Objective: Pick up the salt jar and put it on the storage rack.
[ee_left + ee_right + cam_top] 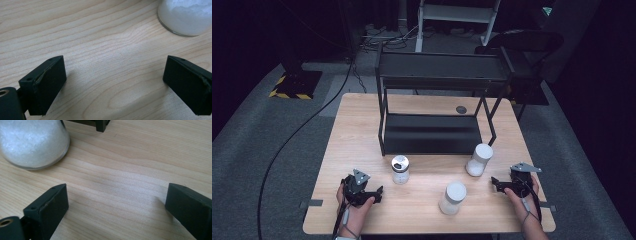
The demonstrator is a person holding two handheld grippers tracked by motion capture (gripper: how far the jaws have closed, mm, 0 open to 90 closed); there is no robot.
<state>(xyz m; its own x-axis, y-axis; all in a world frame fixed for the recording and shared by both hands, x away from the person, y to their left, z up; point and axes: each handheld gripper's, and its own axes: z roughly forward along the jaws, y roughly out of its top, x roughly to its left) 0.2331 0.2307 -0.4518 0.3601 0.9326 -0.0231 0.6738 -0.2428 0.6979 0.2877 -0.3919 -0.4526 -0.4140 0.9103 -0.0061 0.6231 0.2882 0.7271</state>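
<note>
Three clear glass jars of white powder stand on the light wooden surface (362, 125), none on the black metal two-tier shelf rack (432, 100); one open-topped jar (400, 169) left of centre, one white-lidded jar (479, 159) by the rack's right leg, one white-lidded jar (453, 198) nearest the person; left gripper (374, 192) and right gripper (498, 183) rest low at the near edge, jaws spread wide, holding nothing; judgement: work not begun, all three jars left to handle.

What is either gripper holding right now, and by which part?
Nothing. The left gripper and right gripper both stand open over bare table, apart from the three jars.
</note>
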